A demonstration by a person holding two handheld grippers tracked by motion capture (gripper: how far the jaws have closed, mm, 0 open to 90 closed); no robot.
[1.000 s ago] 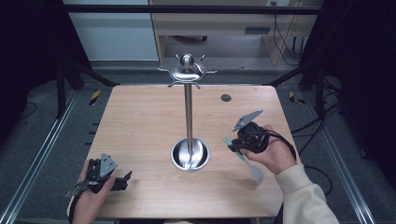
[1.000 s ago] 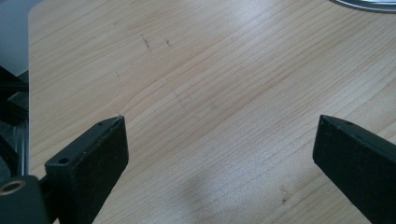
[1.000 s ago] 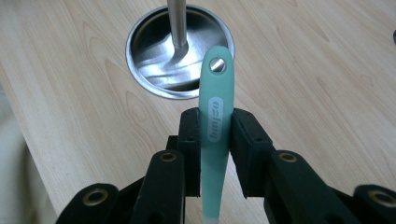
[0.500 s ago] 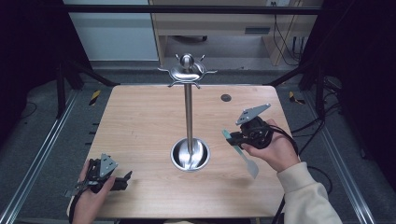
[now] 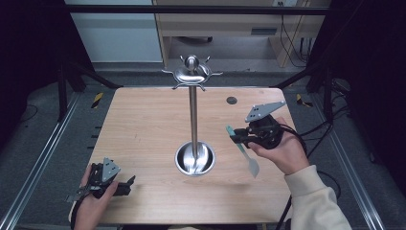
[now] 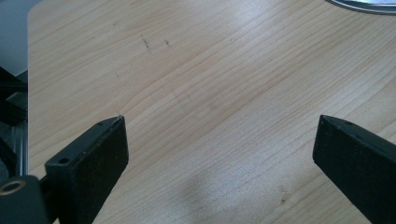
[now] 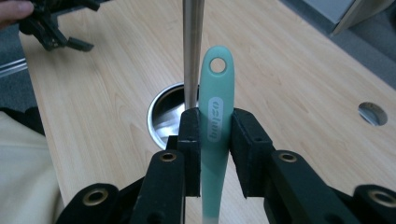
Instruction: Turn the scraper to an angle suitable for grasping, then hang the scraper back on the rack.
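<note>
The mint-green silicone spatula (image 7: 215,112) is clamped by its handle in the right claw (image 5: 249,135), raised above the tabletop (image 5: 143,124) (hanging hole leading, presumably for the utensil stand (image 5: 193,110)), while the left claw (image 5: 125,184) rests open, spare.

In the right gripper view we lose the blade end of the mint-green plastic spatula (image 7: 215,121) below the frame's bottom edge, and the tall steel pole of the utensil stand (image 7: 193,51) runs off the top. In the left gripper view, the stand's round steel base (image 6: 369,4) is clipped to a sliver at the top corner.
</note>
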